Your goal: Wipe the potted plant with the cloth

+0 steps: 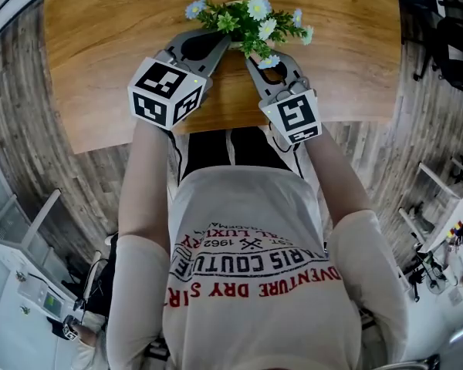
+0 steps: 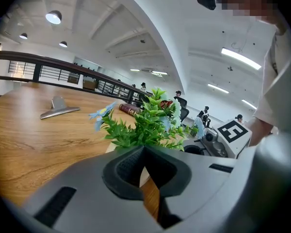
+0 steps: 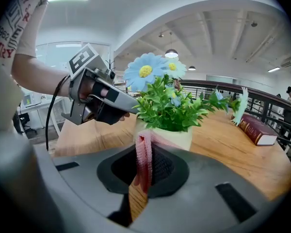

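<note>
The potted plant [image 1: 247, 18] has green leaves with white and blue flowers and stands in a cream pot [image 3: 179, 139] on the wooden table [image 1: 100, 45]. My right gripper [image 3: 141, 147] is shut on a pink cloth [image 3: 144, 161], and the cloth lies against the near side of the pot. In the head view this gripper [image 1: 251, 57] reaches the plant from the right front. My left gripper [image 1: 225, 42] is shut, with its tips at the foliage [image 2: 145, 125] by the pot's rim; whether it pinches a leaf is hidden.
A dark red book [image 3: 257, 127] lies on the table beyond the plant. A metal clip [image 2: 58, 108] rests further off on the wood. The table's near edge [image 1: 216, 133] runs just behind both grippers, against the person's body.
</note>
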Tool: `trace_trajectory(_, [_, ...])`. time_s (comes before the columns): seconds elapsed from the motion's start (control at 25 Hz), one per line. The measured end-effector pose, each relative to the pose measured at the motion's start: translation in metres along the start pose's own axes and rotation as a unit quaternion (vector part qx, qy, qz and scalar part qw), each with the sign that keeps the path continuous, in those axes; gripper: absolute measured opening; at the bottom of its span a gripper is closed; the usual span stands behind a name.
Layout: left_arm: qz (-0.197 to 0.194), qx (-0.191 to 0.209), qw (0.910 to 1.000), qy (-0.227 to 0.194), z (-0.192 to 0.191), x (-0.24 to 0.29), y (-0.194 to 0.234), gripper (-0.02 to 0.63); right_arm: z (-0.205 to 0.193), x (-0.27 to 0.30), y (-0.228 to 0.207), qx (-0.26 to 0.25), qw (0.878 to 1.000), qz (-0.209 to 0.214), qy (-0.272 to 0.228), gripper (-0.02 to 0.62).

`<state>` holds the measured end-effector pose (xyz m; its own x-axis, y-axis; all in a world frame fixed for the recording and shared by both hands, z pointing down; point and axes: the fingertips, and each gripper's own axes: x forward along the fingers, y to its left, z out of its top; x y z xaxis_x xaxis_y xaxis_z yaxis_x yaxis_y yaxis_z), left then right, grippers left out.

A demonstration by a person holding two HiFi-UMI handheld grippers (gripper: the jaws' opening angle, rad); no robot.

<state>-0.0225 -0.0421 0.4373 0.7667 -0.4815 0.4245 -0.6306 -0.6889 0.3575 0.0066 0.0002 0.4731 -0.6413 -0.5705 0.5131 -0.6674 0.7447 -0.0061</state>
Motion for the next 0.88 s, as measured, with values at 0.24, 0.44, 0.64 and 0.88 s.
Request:
trace_trajectory(0.24, [-0.013, 0.003, 0.9999, 0.006, -0.001, -0.005, -0.001, 0.014, 0.005, 0.006, 0.008, 0.029, 0.999, -0.014, -0.005, 0.044])
trace_trajectory(0.44, [-0.023, 0.002, 0.9997, 0.009, -0.002, -0.005, -0.001, 0.014, 0.007, 0.014, 0.018, 0.036, 0.999, -0.014, -0.001, 0.044])
trace_trajectory(0.64, [-0.045, 0.009, 0.9988, 0.015, -0.004, -0.003, 0.000, 0.014, 0.010, 0.028, 0.031, 0.050, 0.999, -0.019, -0.006, 0.044])
trace_trajectory(0.88, [-0.066, 0.011, 0.9976, 0.019, -0.006, -0.001, 0.001, 0.014, 0.015, 0.034, 0.036, 0.080, 0.996, -0.038, -0.012, 0.044])
